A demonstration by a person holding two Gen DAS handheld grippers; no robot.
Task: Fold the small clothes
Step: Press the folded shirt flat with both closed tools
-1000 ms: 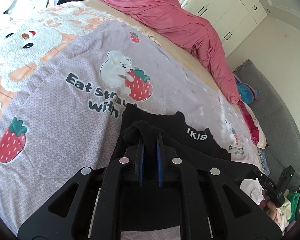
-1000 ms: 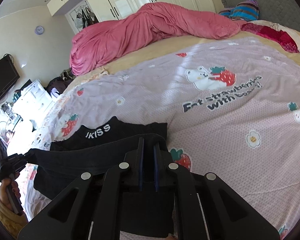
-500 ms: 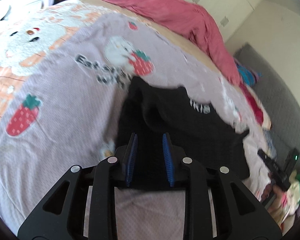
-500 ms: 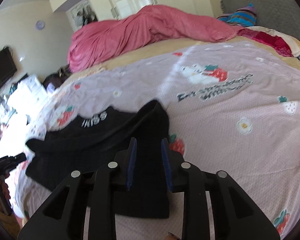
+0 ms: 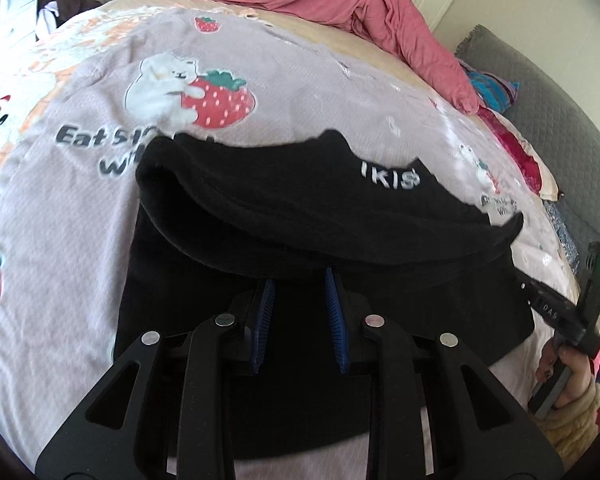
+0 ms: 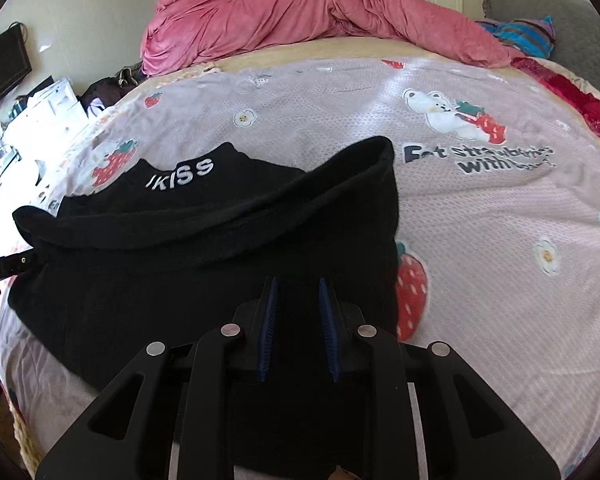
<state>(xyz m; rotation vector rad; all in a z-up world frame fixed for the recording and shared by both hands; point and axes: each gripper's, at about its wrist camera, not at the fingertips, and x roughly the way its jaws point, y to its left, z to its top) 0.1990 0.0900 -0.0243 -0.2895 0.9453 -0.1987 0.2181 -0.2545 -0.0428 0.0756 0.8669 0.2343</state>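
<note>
Lilac strawberry-print bedspread fills both views, with the black garment lying folded over on it at centre frame. Both the left gripper and right gripper tilt steeply down over the cloth, at the lower centre of each view. Their blue fingers have just parted slightly and hold nothing.

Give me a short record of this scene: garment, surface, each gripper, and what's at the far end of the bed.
garment: black garment with white lettering, folded over itself, lying flat
surface: strawberry-print bedspread
left gripper: open, jaws just opened, nothing between them
right gripper: open, jaws just opened, empty
far end: pink duvet, bunched
</note>
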